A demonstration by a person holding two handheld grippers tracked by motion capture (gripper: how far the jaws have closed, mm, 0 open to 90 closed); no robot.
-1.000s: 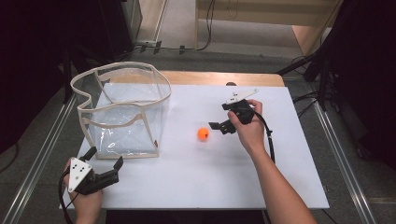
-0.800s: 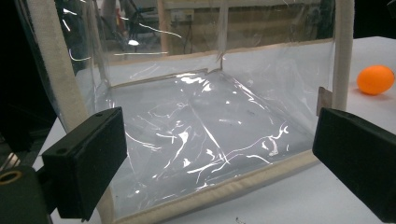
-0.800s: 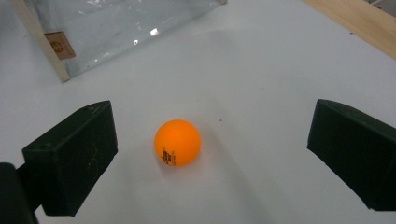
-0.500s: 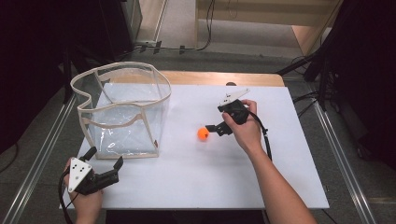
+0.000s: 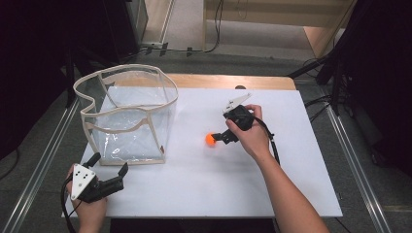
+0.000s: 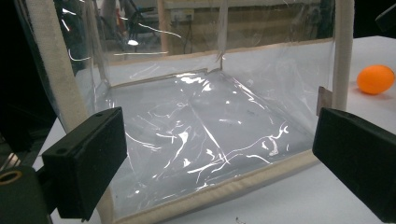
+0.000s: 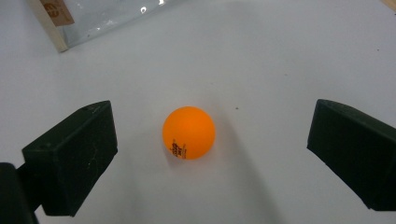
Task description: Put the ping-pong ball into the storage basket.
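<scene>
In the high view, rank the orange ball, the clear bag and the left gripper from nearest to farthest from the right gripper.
1. Orange ball: just off the right gripper, at mid table.
2. Clear bag: standing at the table's left side.
3. Left gripper: at the near left corner of the table, in front of the bag.

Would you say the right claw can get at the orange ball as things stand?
Probably yes: the right claw is open, the orange ball lies between its jaws on the bare white table, and nothing blocks it.
</scene>
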